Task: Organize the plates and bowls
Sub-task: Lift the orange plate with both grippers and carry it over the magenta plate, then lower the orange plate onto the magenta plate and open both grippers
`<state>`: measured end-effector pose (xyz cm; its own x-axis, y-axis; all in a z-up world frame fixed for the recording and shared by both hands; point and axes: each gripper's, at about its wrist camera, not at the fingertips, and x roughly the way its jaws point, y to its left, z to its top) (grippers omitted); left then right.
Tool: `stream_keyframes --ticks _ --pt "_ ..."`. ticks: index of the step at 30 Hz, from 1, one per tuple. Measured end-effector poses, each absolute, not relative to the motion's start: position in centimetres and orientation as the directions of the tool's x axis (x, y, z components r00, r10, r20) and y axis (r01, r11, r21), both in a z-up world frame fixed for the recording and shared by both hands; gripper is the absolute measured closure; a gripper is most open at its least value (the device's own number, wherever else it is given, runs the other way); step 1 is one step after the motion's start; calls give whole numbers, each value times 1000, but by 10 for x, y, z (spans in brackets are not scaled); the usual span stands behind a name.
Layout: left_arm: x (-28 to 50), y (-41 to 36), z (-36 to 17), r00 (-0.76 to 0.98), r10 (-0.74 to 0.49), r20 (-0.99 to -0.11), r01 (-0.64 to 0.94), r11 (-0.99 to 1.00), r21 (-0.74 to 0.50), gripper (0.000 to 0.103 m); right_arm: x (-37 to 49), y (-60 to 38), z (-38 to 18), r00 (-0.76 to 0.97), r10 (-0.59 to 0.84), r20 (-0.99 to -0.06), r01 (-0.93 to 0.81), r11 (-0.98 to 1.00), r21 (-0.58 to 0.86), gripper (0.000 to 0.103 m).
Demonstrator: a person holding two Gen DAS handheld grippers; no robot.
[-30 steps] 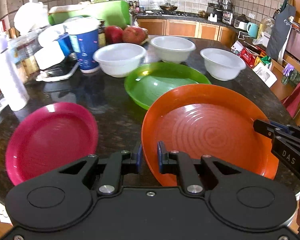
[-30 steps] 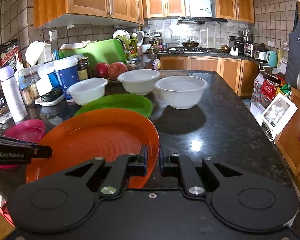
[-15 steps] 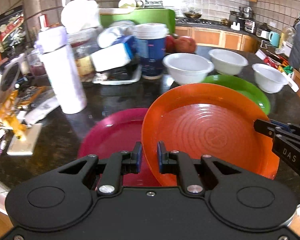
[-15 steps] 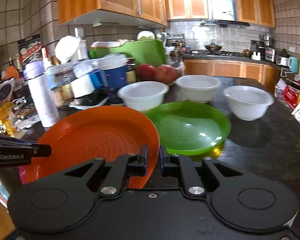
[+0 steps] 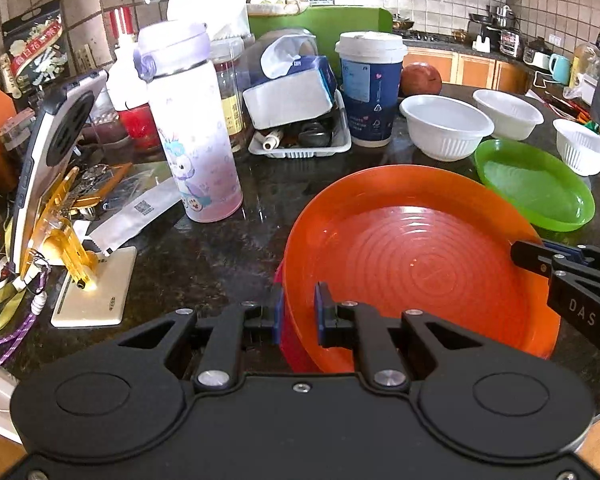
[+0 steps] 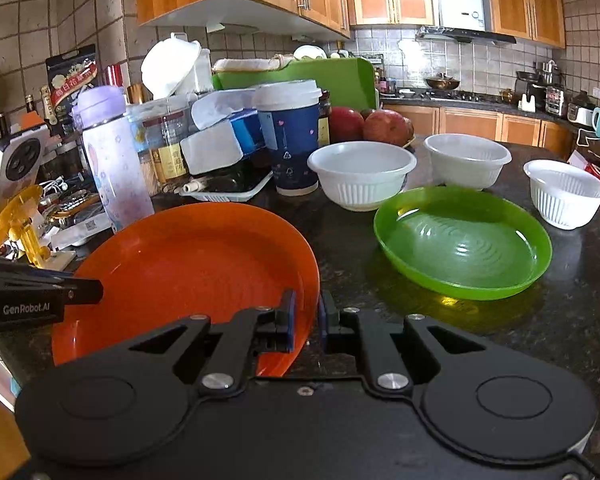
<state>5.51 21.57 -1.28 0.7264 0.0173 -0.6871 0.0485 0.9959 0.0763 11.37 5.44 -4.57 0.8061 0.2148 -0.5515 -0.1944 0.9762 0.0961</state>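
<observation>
1. Our left gripper (image 5: 297, 316) pinches the near left rim of the orange plate (image 5: 412, 264); one pad sits inside the rim, the other outside.
2. Our right gripper (image 6: 305, 318) clamps the opposite rim of the same plate (image 6: 188, 272), its jaws narrowed onto the edge.
3. In the left view the right gripper (image 5: 518, 254) reaches in from the right edge onto the plate's rim.
4. In the right view the left gripper (image 6: 96, 291) comes in from the left edge at the plate's rim.
5. A sliver of pink plate (image 5: 290, 344) shows directly under the orange one, at its near left edge; we cannot tell whether they touch.
6. The green plate (image 6: 462, 242) lies on the dark counter (image 6: 572, 300), just right of the orange one and apart from it.
7. Three white bowls (image 6: 362, 174) stand behind the green plate, well apart from the grippers.
8. A blue cup (image 6: 290, 136) and a lilac bottle (image 5: 192, 128) stand left of the bowls.
</observation>
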Motion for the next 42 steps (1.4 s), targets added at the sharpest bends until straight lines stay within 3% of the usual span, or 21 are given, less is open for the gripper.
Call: stream_keyframes --ticks 13,24,27,29,30,34,36,38,42 --pt "68 230 -27 701 -39 -712 106 993 50 83 118 69 -54 799 153 -581 -137 988 71 90" --pt "67 228 -29 712 -18 -702 109 990 86 82 120 71 -59 792 153 -590 -138 988 71 89" --pt "67 228 -30 712 -13 -702 108 990 92 78 120 73 -60 790 157 -592 -142 987 73 86" --pt "67 230 -30 712 -12 -702 104 991 89 70 119 74 -60 799 150 -582 -138 988 64 84" --pt "68 230 -30 711 -12 -704 101 991 86 70 118 75 -59 803 147 -578 -138 989 60 77" --pt "65 233 -29 715 -24 -699 103 992 72 69 118 75 -58 809 137 -572 -131 990 52 70" --pt "63 232 -27 725 -28 -688 108 991 73 61 118 75 -58 809 136 -572 -129 990 53 70" --pt "60 232 -25 736 -38 -676 115 991 69 44 117 75 -58 810 136 -571 -127 990 56 69" --pt "56 230 -20 754 -54 -655 127 990 65 44 115 76 -56 817 134 -561 -125 991 54 66"
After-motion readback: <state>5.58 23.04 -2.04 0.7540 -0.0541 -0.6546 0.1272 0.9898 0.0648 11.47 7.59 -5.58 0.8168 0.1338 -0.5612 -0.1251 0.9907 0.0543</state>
